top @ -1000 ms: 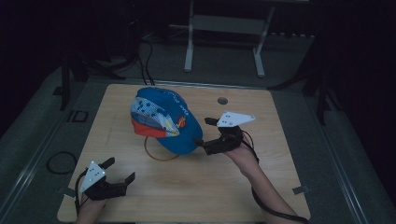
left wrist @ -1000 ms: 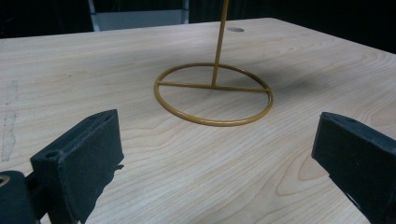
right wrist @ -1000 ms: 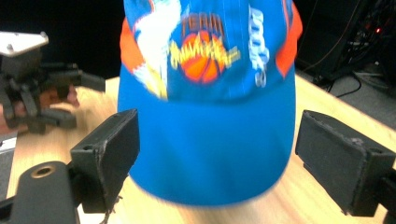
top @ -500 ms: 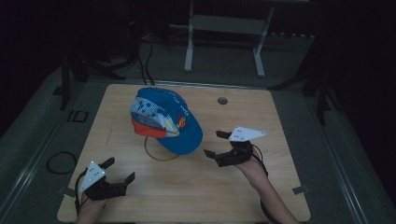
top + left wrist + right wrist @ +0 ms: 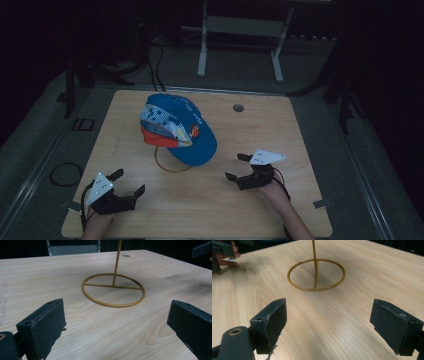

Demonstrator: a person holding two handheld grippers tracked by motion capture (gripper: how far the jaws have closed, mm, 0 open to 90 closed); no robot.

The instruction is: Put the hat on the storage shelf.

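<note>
Blue with a red-and-white patterned panel, the cap [image 5: 176, 127] sits on top of a thin brass-coloured stand [image 5: 170, 164], raised above the middle of the wooden table [image 5: 300, 130], a little toward the far left. The stand's ring base rests flat on the wood below the cap; in the left gripper view the ring [image 5: 113, 290] with its crossbar and upright rod lies ahead of the jaws.

Near the front left corner, the left gripper [image 5: 129, 183] lies low over the table, held by a hand coming in from the near edge, its jaws pointing right and slightly away toward the stand. The jaws stand wide apart with nothing between them, as the left gripper view [image 5: 113, 322] confirms.

On the near right, the right gripper [image 5: 237, 167] is held by a hand whose forearm rises from the bottom edge; its jaws point left toward the stand, well apart from the cap's brim. These jaws are also spread wide and empty [image 5: 328, 322], with bare wood between them and the ring [image 5: 316, 275] beyond.
</note>
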